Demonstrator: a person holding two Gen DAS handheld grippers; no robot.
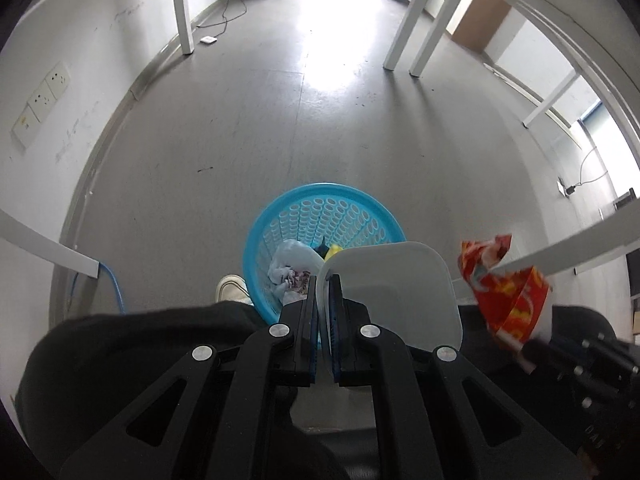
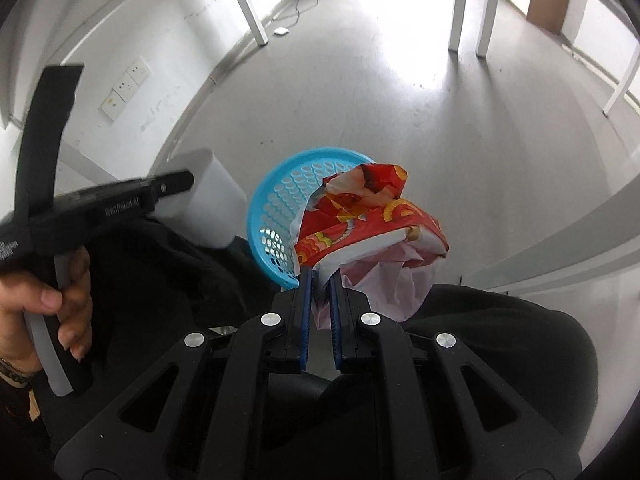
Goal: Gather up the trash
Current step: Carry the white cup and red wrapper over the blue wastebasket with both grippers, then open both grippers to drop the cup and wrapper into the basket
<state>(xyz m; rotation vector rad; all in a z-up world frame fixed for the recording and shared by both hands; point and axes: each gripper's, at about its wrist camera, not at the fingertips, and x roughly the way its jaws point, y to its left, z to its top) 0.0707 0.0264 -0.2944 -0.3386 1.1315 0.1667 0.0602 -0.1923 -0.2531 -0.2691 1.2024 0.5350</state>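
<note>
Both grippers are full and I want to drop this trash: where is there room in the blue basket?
The far half of the blue basket shows bare mesh. Its near side is crowded with crumpled bags. Open floor lies beyond it, up to the white table legs.

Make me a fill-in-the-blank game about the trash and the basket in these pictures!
1. The basket on the floor is the colour ____.
2. The left gripper is shut on a white plastic ____.
3. The right gripper pinches a crumpled wrapper that is mostly ____ with yellow.
4. The basket already has some ____ inside it.

Missing words: blue; container; red; trash
</note>
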